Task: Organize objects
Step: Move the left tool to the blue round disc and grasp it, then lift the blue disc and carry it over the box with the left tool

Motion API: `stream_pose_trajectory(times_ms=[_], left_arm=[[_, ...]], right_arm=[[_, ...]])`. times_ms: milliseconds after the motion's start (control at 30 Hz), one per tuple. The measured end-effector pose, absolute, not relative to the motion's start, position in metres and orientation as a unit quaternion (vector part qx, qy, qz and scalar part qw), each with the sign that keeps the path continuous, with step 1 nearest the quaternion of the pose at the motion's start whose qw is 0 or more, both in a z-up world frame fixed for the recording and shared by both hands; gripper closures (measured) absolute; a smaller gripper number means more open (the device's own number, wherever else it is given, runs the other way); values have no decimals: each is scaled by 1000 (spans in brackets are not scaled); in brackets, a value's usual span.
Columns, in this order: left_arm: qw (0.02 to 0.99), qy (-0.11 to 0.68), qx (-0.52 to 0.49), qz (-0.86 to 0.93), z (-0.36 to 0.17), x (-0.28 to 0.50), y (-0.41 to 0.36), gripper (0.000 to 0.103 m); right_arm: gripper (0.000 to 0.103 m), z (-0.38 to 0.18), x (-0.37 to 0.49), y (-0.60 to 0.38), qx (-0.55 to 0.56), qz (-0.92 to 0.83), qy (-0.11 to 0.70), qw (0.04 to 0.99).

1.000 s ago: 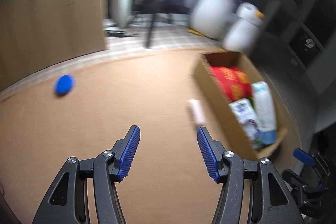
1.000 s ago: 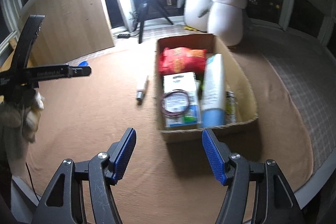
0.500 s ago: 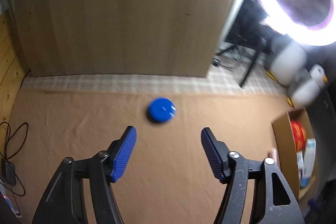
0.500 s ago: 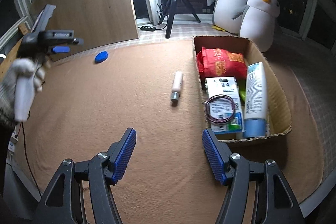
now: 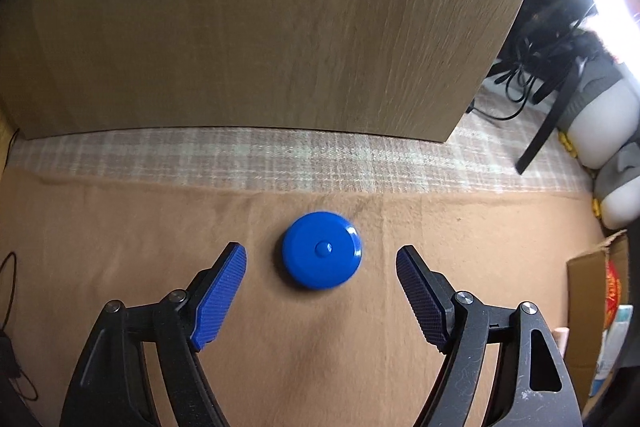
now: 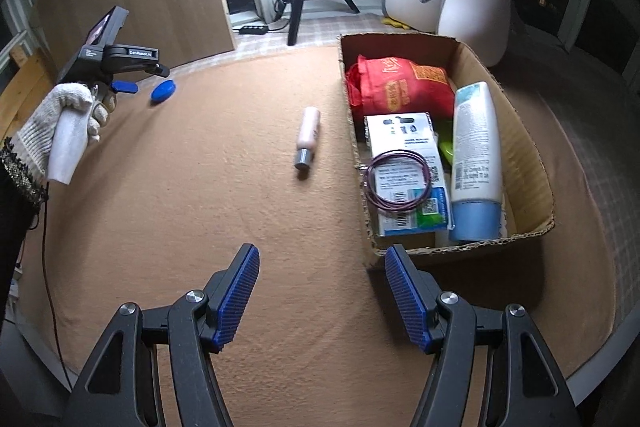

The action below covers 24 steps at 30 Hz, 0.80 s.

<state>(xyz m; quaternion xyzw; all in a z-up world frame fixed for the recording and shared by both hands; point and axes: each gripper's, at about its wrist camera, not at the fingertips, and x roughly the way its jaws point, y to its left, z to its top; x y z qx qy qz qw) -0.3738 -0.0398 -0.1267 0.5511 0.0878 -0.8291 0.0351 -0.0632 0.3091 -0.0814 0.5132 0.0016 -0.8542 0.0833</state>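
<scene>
L tongs (image 5: 321,267) spread, blue disc (image 5: 322,249) between tips, untouched, lying flat. R tongs (image 6: 321,267) spread, empty, box (image 6: 532,163) just ahead-right. Risk: low disc may slip out when pinched.

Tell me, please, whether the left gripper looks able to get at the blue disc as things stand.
Probably yes. The left gripper is open, and the blue disc lies flat on the brown cloth just ahead of its fingertips, narrower than the gap, with nothing lying between them.
</scene>
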Motion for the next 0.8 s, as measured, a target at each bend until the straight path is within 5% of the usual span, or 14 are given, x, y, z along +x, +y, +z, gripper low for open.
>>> stream_pose_trajectory(times_ms=[433, 567, 800], left_arm=[[61, 81, 579, -809, -158, -400, -32, 23], [59, 77, 583, -807, -163, -400, -27, 41], [53, 78, 577, -811, -166, -390, -23, 49]], right_arm=[[41, -85, -70, 319, 521, -850, -5, 76], [41, -85, -73, 320, 522, -850, -7, 74], [41, -86, -76, 316, 523, -849, -5, 80]])
